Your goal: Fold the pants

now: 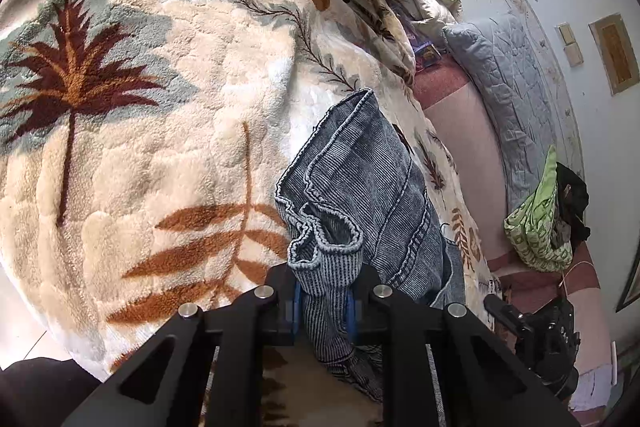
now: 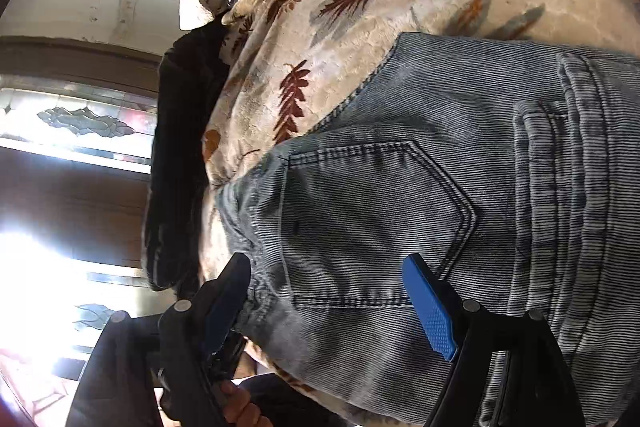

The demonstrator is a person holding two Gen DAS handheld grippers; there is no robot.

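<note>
While left tongs pinch the pants, right tongs gape above them.

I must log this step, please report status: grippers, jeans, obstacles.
Left gripper shut on jeans hem. Right gripper open over back pocket. Jeans on leaf-print blanket; black garment beside.

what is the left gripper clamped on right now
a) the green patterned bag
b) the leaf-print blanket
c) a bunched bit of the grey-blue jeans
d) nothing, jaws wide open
c: in the left wrist view the left gripper has its blue pads pressed on a bunched fold of the jeans.
</note>
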